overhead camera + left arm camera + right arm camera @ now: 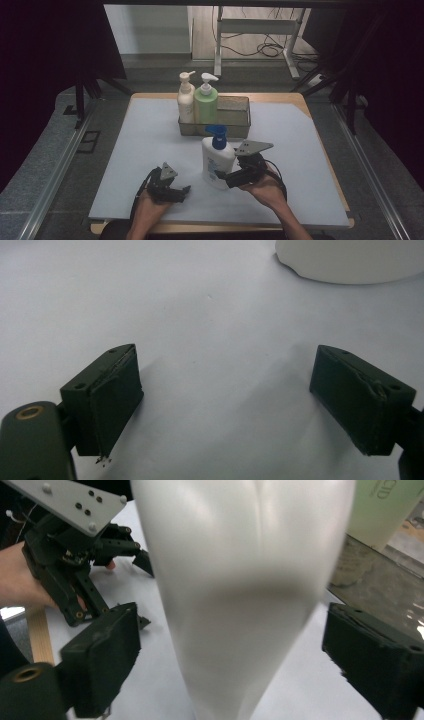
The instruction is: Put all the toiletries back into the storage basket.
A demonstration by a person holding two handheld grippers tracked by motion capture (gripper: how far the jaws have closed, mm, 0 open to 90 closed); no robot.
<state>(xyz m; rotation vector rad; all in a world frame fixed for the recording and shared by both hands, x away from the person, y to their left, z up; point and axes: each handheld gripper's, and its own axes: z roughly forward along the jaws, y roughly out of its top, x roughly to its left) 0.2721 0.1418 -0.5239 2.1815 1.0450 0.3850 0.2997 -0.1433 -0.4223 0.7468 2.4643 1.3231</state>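
The left gripper (176, 191) sat low over the table, jaws spread wide and empty. The right gripper (223, 176) reached leftward, jaws parted, both forearms coming in from the near edge.

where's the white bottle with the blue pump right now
In the high view the white bottle with the blue pump stands on the mat's near middle, just in front of the mesh basket, between the jaws of the right gripper.
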